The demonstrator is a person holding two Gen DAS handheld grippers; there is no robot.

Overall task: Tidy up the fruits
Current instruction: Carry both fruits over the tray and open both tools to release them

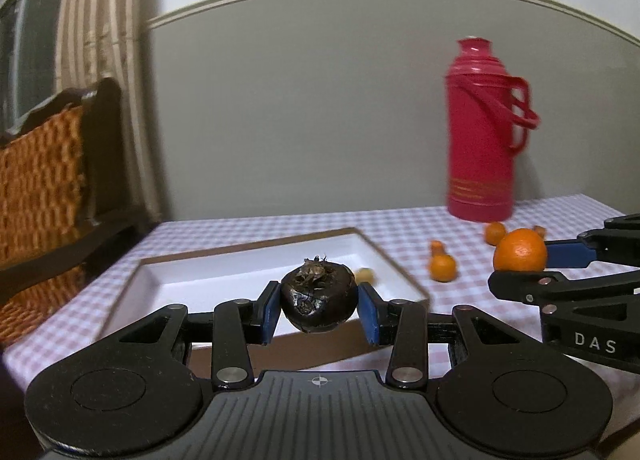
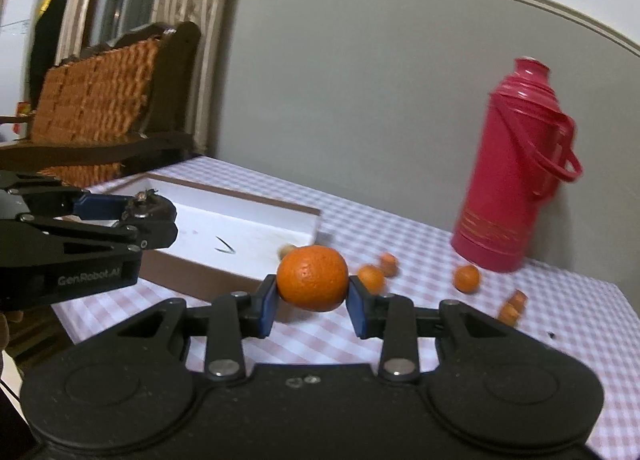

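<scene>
Your left gripper (image 1: 319, 310) is pinching a dark fruit (image 1: 319, 298), round and blackish with a dried, ragged crown on top. Both blue pads (image 1: 271, 312) press its sides, and the fruit sits right between the fingertips, held clear above the near wall of the tray (image 1: 224, 268). In the right wrist view the same fruit (image 2: 150, 208) shows at the tip of the left gripper (image 2: 154, 216), over the tray's (image 2: 248, 228) left end.

Your right gripper (image 2: 312, 298) is clamped on an orange (image 2: 313, 278). Its blue pads (image 2: 267, 302) bear on both sides of the orange, which rides at the fingertips above the checked cloth (image 2: 440, 260), just right of the tray's near corner. From the left wrist view the orange (image 1: 520, 250) appears at the right edge, gripped by the right gripper (image 1: 524, 260), well apart from the dark fruit.

The tray is white inside with brown outer walls. A small pale nut-like thing (image 1: 365, 275) lies in it near its right wall; a dark mark shows on its floor in the right wrist view.

On the cloth (image 1: 400, 228) to the right of the tray lie several small orange fruits (image 1: 443, 267), loose and apart from each other, between the tray and a red flask (image 1: 482, 132) standing upright at the back by the wall. A wicker chair (image 1: 44, 180) stands beyond the table's left end.
</scene>
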